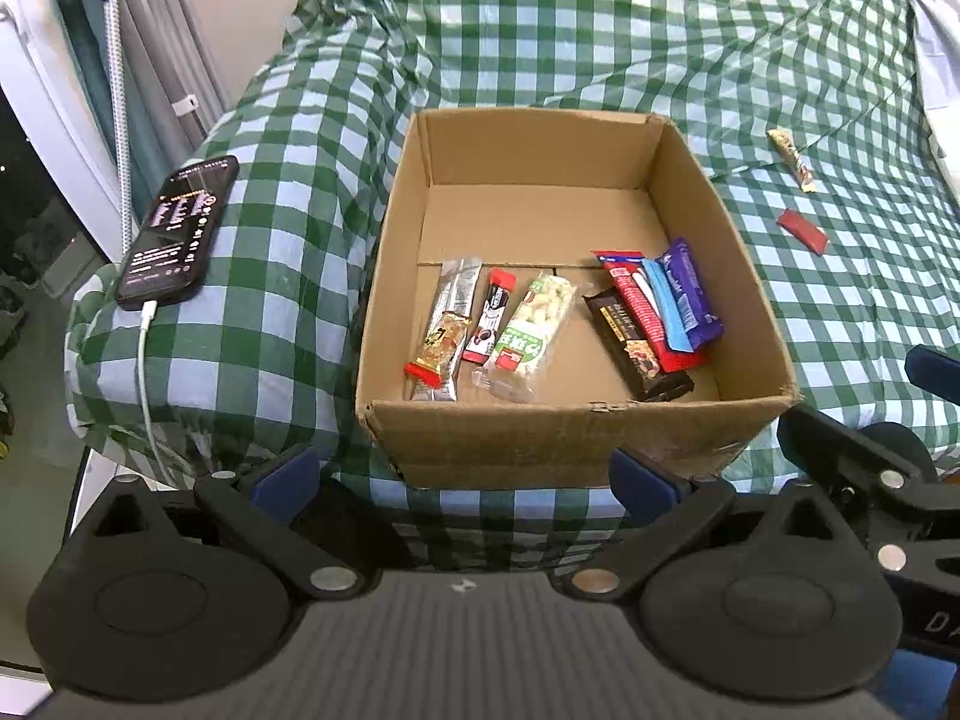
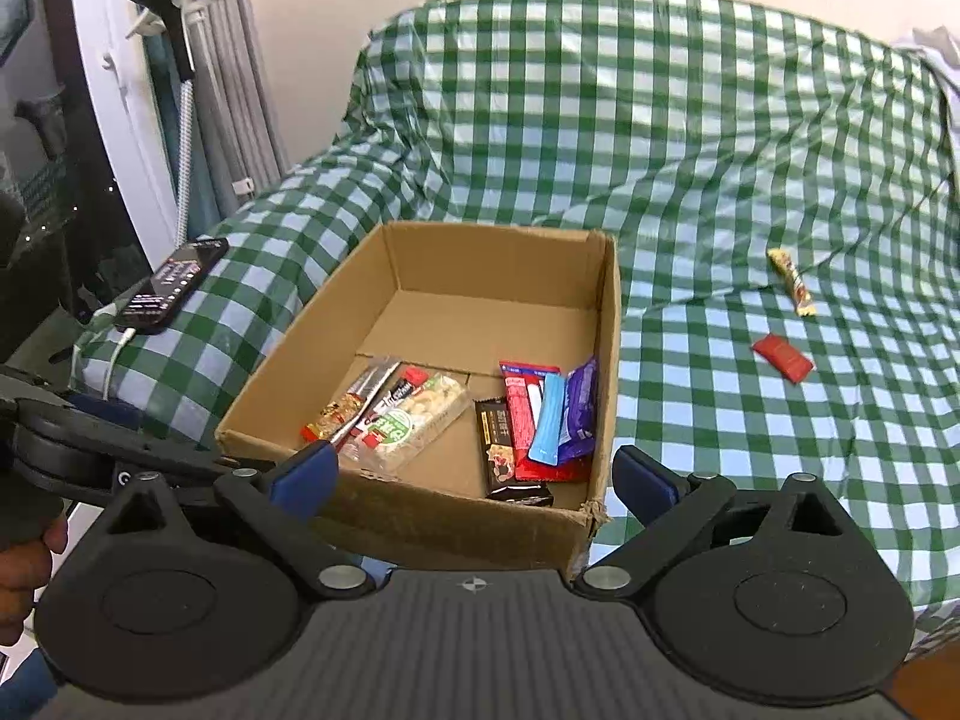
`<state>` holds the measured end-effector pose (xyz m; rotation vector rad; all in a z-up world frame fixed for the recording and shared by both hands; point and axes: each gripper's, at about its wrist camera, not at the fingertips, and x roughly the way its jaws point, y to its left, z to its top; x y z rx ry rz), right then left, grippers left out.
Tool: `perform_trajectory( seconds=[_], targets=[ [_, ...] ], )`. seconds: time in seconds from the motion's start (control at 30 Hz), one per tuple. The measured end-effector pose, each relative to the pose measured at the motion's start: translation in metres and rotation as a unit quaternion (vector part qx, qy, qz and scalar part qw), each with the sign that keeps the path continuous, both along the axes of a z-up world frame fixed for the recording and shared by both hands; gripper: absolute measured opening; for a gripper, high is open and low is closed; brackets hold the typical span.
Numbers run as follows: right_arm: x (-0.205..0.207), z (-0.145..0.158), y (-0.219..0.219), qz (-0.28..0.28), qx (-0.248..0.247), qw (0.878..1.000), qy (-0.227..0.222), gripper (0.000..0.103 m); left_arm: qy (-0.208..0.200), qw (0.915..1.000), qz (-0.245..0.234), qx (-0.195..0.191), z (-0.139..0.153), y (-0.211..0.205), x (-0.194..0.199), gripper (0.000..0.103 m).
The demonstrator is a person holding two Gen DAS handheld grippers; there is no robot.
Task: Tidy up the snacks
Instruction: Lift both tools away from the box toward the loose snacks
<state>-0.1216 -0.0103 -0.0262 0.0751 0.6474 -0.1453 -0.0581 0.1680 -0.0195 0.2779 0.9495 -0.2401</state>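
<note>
— Snacks, where are they?
— Eight lie in the cardboard box (image 1: 570, 420) on the green checked cover (image 1: 600, 30): a nut pack (image 1: 531, 330), a dark bar (image 1: 639, 342), a purple wrapper (image 1: 690, 300). A red packet (image 1: 803, 231) and a pale bar (image 1: 792, 159) lie outside, right of it.
— Grippers?
— Left gripper (image 1: 465, 474) and right gripper (image 2: 471, 474) both spread wide, empty, near the box's front wall

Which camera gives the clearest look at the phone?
The left wrist view: the phone lies close, its lit screen and cable plain. The right wrist view shows it smaller, at a flat angle near the edge.
</note>
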Motion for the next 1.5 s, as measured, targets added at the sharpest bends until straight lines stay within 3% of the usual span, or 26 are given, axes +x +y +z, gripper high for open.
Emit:
perform_trajectory(
  seconds=[0.7, 1.27, 1.5],
  targets=[
    [-0.03, 0.014, 0.015, 0.009, -0.018, 0.999, -0.034, 0.099, -0.024, 0.9997, -0.004, -0.007, 0.016, 0.005, -0.026, 0.103],
    [-0.024, 0.007, 0.013, 0.007, -0.01, 1.0, -0.019, 0.099, -0.01, 0.9999, -0.004, 0.0, 0.009, 0.001, -0.014, 0.103],
    [-0.02, 0.005, -0.01, -0.019, 0.001, 1.0, -0.021, 0.099, -0.004, 0.9997, -0.016, 0.017, 0.007, -0.028, 0.002, 0.103]
  ],
)
